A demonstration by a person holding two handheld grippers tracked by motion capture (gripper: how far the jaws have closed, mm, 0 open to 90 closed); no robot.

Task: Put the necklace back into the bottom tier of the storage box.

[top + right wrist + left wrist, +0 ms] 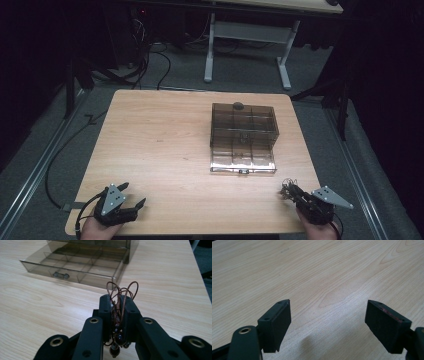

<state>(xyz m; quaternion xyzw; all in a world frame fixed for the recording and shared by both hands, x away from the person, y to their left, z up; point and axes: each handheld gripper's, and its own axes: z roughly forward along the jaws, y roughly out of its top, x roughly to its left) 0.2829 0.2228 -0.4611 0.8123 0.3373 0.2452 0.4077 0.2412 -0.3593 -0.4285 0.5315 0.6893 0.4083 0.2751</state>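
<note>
Dark floor, cables and the legs of another desk surround a pale wooden table (pixel 165 150). Toward its far right sits a smoky clear plastic drawer organiser (pixel 243 124), its bottom drawer (pixel 75 271) pulled out toward the person and showing empty divided compartments; a small dark knob or bead, hard to make out, rests on the organiser's top.

Nearer the person than the organiser, and a little to its right, the right tool (pixel 117 307) is clamped on a beaded cord bracelet (pixel 119 297): thin brown loops spring up above the jaw tips, and a few dark beads hang below the pads. Well to the left of the organiser, at the table's near edge, the left tool (pixel 328 322) rests with its jaws spread wide over bare wood, holding nothing.

The bracelet looks very light and limp, so it should droop and swing rather than keep a shape. Its cord is thin and could slip or snag on a divider, and the beads may roll once released. The knotted, bunched middle, where the pads already pinch, seems the soundest hold; stray loops will want to clear the drawer's front wall before release.
</note>
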